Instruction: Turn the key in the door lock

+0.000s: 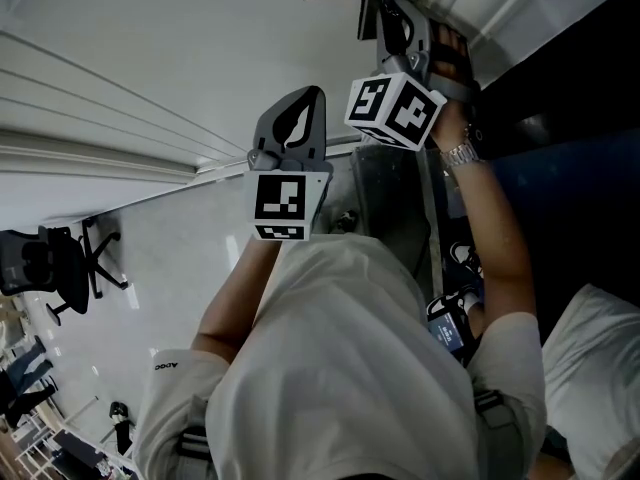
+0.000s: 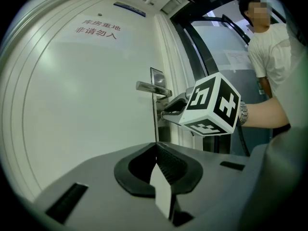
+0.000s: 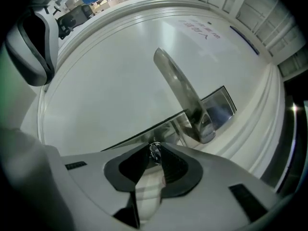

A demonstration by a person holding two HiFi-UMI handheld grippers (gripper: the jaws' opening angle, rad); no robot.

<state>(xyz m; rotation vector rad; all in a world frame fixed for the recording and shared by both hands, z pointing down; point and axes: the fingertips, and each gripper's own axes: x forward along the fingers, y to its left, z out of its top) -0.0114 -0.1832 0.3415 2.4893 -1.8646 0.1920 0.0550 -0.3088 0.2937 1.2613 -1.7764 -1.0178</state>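
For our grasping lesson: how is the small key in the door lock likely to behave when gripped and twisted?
The key looks like rigid metal, so it probably transmits twist without bending. Small and shiny, it may slip in the right hand-held gripper.

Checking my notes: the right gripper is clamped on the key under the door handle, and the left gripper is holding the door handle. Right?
No. The left gripper holds nothing: the left gripper view shows its jaws shut and empty, short of the door handle. The right gripper is clamped on the key.
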